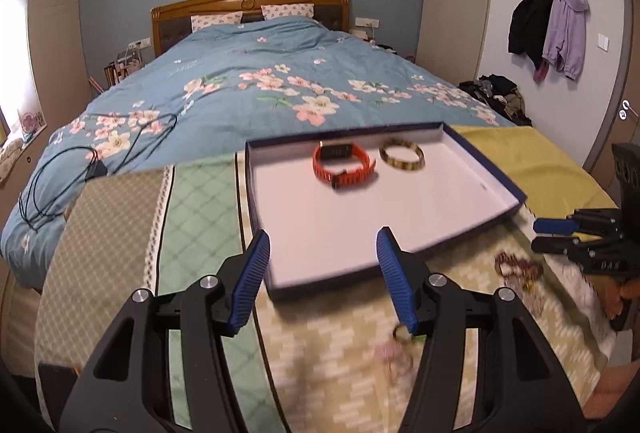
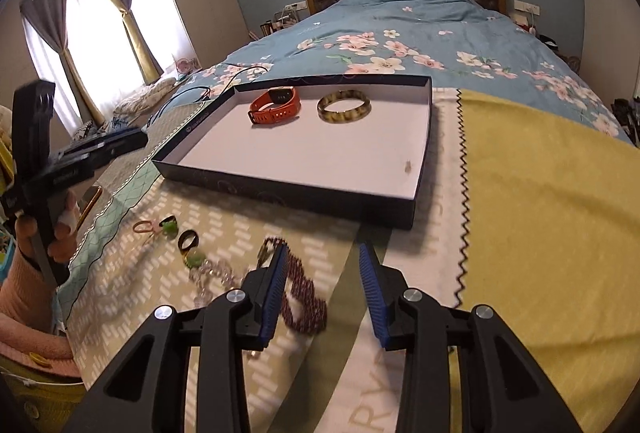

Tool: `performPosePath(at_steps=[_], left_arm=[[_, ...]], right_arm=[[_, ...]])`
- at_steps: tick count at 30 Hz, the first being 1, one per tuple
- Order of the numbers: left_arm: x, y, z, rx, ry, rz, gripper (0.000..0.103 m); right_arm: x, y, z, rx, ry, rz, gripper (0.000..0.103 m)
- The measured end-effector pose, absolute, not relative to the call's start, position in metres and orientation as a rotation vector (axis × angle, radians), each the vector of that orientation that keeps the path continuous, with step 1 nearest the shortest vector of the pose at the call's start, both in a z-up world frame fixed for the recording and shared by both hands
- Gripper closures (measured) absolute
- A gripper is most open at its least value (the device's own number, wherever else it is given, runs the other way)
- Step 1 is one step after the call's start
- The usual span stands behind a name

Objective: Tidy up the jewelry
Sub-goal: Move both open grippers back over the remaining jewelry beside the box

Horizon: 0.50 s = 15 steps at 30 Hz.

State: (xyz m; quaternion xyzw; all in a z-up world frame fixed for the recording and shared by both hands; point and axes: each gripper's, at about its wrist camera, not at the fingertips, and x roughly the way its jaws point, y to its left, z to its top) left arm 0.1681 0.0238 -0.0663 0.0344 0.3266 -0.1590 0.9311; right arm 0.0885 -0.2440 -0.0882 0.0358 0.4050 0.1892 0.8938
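Two pieces are already put away: an orange watch [image 2: 276,104] with a ribbed rubbery strap and a dark face, and beside it a mottled amber-and-brown bangle [image 2: 344,106], glossy and rigid, both lying near the far edge of the shallow box [image 2: 288,189], well apart from its near wall. The box is a low cardboard tray, dark navy outside and matte white inside, and most of its floor is bare, so the task looks barely begun. What is left lies loose on the patterned cloth [image 2: 224,225] in front of the box's near edge: a dark red bead string [image 2: 306,297] coiled in a loop, a chain of clear faceted beads [image 2: 212,273], a dark ring [image 2: 188,239], a green-stoned piece [image 2: 170,227] and a thin pink loop [image 2: 142,227]; motion blur makes the smallest of these hard to name with confidence. The left gripper [image 1: 322,273] hovers over the near edge of the box, its ribbed blue pads standing roughly half apart with nothing between them. The right gripper [image 2: 323,291] points at the cloth just right of the red beads, jaws parted rather less and likewise empty, its left pad overlapping the bead string in view, though contact cannot be judged. The cloth is a soft quilted weave, a yellow towel [image 2: 540,213] with a zigzag hem covers the right side, and the flowered blue duvet [image 2: 420,41] lies beyond.
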Motion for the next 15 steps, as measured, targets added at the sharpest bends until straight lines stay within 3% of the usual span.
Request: performPosePath(at_steps=[15], left_arm=[[0.121, 0.011, -0.083, 0.081, 0.694, -0.413, 0.048]], right_arm=[[0.072, -0.245, -0.093, 0.060, 0.848, 0.363, 0.071]])
